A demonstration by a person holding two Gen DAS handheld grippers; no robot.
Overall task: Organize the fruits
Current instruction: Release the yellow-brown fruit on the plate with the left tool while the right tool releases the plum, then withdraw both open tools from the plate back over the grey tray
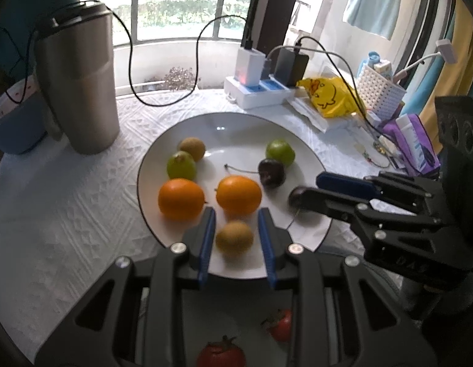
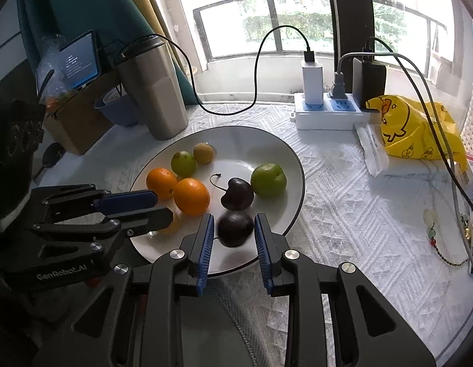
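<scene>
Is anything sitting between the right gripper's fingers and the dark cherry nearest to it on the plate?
Nothing visible does. The right gripper is open, with the near dark round cherry between its blue-padded fingers on the white plate; gaps show on both sides.

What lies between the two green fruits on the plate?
In the left wrist view, bare white plate and a cherry stem separate the two green fruits; the dark cherry sits just below the right one.

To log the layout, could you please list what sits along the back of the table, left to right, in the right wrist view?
Blue bowl → steel tumbler → white charger → black adapter → yellow duck bag.
</scene>
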